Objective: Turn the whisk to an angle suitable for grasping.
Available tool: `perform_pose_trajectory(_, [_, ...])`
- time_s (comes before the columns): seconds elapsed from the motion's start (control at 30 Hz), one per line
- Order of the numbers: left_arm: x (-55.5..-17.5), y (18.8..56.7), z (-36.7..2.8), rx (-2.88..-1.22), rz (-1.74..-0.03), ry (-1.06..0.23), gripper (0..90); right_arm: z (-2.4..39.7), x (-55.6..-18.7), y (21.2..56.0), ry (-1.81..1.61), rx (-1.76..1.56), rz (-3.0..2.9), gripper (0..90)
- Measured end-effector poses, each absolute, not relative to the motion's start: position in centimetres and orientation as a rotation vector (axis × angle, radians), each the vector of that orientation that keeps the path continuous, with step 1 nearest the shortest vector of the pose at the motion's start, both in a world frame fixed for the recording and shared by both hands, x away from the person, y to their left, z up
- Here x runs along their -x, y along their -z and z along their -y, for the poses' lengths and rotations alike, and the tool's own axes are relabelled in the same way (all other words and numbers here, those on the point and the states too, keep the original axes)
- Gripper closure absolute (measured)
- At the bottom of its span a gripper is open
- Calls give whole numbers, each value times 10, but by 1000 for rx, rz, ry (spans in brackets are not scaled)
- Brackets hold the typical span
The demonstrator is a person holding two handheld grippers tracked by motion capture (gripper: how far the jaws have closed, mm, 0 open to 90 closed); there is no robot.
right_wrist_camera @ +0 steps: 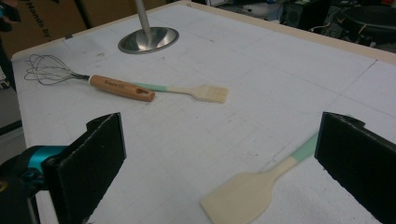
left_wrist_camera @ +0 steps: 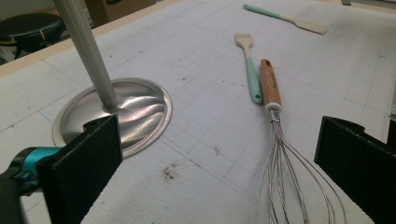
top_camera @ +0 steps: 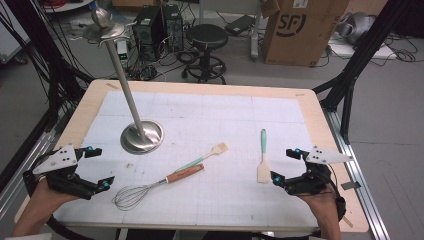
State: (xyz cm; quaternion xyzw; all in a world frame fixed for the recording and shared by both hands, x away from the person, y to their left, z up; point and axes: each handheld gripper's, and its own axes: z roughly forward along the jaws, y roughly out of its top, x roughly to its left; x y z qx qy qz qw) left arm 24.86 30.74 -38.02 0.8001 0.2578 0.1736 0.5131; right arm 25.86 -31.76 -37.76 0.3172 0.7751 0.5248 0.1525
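Open claws (top_camera: 286, 166); "SF" on cardboard box (top_camera: 301, 31)

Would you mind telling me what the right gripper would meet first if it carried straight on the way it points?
Probably the spatula: its cream blade lies just ahead between the right gripper's open fingers, though depth is uncertain.

Whisk (top_camera: 150, 189): silver wires, brown wooden handle. Spatula (top_camera: 263, 157) and brush (top_camera: 206, 156): mint-green handles, cream heads. Mat (top_camera: 210, 125) was white, faintly gridded.

Beyond the counter (top_camera: 320, 125) lies grey floor (top_camera: 395, 120): a black stool (top_camera: 206, 37) stands behind it, a cardboard box (top_camera: 300, 30) to the stool's right, computer towers (top_camera: 157, 25) to its left.
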Motion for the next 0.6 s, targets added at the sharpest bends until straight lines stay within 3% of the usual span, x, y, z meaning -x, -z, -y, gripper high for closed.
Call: perform_pose_trajectory(0.6, [-253, 365, -305, -1942, -606, -459, 16, 314, -256, 382, -1481, -910, -2263, 6])
